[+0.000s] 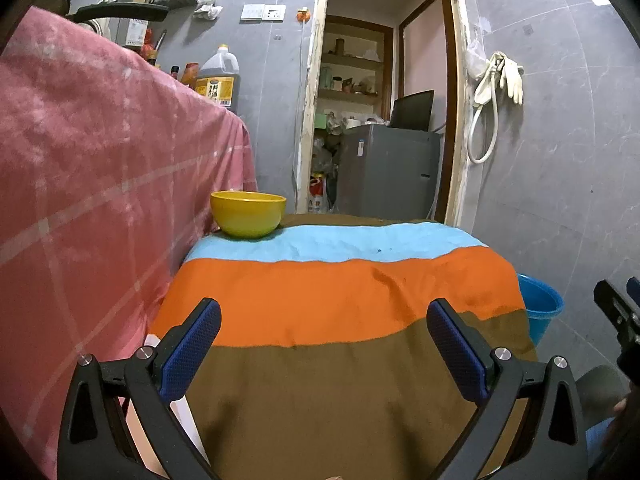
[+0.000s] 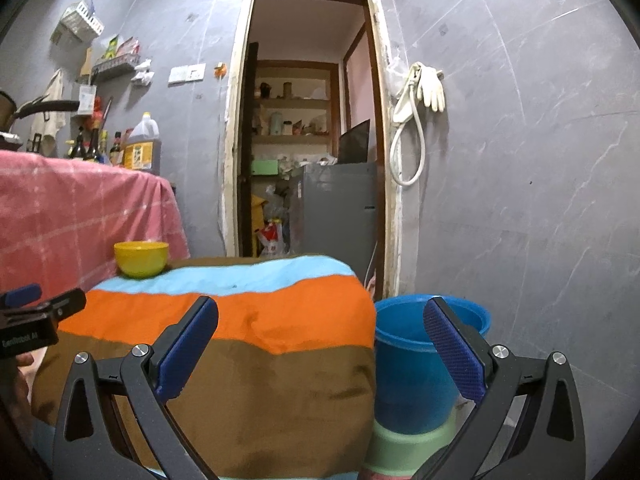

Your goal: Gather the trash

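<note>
**Both claws wide open over the striped counter**

My left claw (image 1: 324,344) gapes wide with nothing between its blue pads, low in the frame above the brown band of the striped cloth (image 1: 340,292) covering the counter. My right claw (image 2: 320,344) is spread just as wide and empty, straddling the cloth's right edge. A yellow bowl (image 1: 248,215) sits at the cloth's far left corner, beside the pink drape (image 1: 100,184). The blue bucket (image 2: 412,376) stands lower right, just beside the counter. I cannot make out any trash.
</note>
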